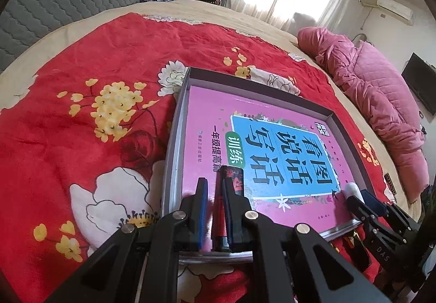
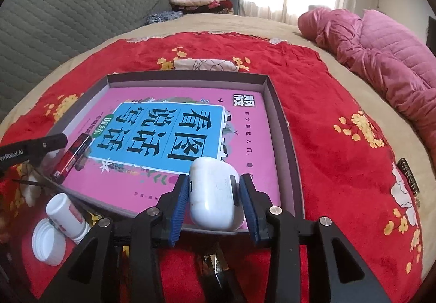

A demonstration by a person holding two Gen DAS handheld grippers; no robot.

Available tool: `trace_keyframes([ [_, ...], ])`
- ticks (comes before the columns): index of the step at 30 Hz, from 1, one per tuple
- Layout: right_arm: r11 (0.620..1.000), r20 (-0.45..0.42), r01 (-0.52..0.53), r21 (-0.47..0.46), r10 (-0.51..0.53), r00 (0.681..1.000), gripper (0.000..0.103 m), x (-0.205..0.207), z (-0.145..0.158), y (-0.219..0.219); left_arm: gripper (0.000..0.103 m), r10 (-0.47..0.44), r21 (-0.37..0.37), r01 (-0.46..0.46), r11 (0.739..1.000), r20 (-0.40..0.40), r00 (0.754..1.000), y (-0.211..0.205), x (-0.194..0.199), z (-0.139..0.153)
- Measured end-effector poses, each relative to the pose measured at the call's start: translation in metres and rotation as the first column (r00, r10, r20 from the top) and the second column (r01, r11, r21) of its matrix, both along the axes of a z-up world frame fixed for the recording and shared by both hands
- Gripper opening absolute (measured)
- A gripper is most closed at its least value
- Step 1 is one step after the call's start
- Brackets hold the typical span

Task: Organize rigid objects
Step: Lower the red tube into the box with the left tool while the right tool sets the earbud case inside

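left gripper point(image 1: 216, 191) over the near left corner of the shallow box point(image 1: 174, 123), fingers apart around a red and black tube point(image 1: 231, 180) lying on the pink book point(image 1: 207, 112), right pad touching it, left pad clear. right gripper point(image 2: 214, 194) at the box's near edge, fingers apart flanking a white earbud case point(image 2: 215, 191), contact unclear. white bottle point(image 2: 66, 211) and loose cap point(image 2: 49, 243) on the red bedspread point(image 2: 327, 153), just outside the box.

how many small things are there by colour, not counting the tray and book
white: 3 – earbud case, pill bottle, loose cap
red and black: 1 – tube
total: 4
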State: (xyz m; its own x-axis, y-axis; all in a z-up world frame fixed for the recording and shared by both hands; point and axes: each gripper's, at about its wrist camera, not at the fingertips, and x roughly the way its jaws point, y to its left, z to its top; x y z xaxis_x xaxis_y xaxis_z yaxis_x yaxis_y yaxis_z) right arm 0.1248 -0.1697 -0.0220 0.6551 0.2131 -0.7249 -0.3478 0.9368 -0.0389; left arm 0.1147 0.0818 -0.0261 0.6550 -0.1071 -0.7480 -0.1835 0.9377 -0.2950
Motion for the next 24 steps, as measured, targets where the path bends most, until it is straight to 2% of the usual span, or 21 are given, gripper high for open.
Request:
trace_keyframes([
  [8, 0.999, -0.016, 0.054, -0.007, -0.054, 0.998, 0.044, 0.008, -0.003, -0.006, 0.011, -0.009, -0.001, 0.009, 1.0, 0.006, 1.0, 0.0, -0.003, 0.003],
  [12, 0.996, -0.014, 0.085, -0.013, -0.085, 0.996, 0.055, 0.011, -0.004, -0.012, 0.011, -0.015, 0.0, 0.015, 1.0, 0.006, 1.0, -0.001, -0.004, 0.003],
  [24, 0.996, -0.013, 0.09, -0.02, -0.091, 0.996, 0.055, 0.008, -0.002, -0.013, 0.011, -0.027, -0.004, 0.027, 1.0, 0.022, 0.999, -0.002, -0.006, 0.006],
])
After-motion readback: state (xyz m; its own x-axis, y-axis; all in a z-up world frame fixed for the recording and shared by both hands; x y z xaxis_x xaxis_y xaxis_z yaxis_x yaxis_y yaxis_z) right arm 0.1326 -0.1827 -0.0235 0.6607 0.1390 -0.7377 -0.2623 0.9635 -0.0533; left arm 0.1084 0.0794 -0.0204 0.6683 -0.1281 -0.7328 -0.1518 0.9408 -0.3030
